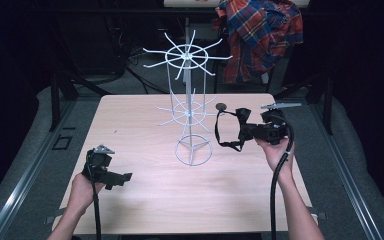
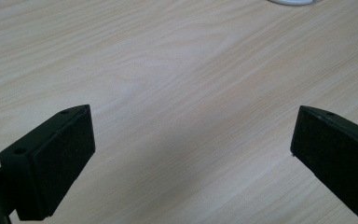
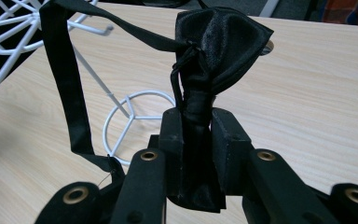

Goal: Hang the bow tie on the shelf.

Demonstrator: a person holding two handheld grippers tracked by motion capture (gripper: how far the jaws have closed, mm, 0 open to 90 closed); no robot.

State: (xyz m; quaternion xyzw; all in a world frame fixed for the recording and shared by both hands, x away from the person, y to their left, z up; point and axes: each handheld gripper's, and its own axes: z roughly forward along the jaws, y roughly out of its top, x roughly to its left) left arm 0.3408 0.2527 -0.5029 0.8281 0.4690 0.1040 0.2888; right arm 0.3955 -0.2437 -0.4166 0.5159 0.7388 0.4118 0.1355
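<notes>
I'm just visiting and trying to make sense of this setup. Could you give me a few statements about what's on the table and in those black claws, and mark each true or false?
1. The right gripper is clamped on a black bow tie. True.
2. The left gripper is holding a strap. False: its jaws stand wide apart with nothing between them, over the bare wooden table.
3. A white wire rack stands upright on the table. True.
4. The bow tie already hangs from a prong of the rack. False: it is held in the air to the right of the rack, its strap dangling in a loop.
5. A plaid shirt lies on the table. False: it hangs behind the table's far edge.
</notes>
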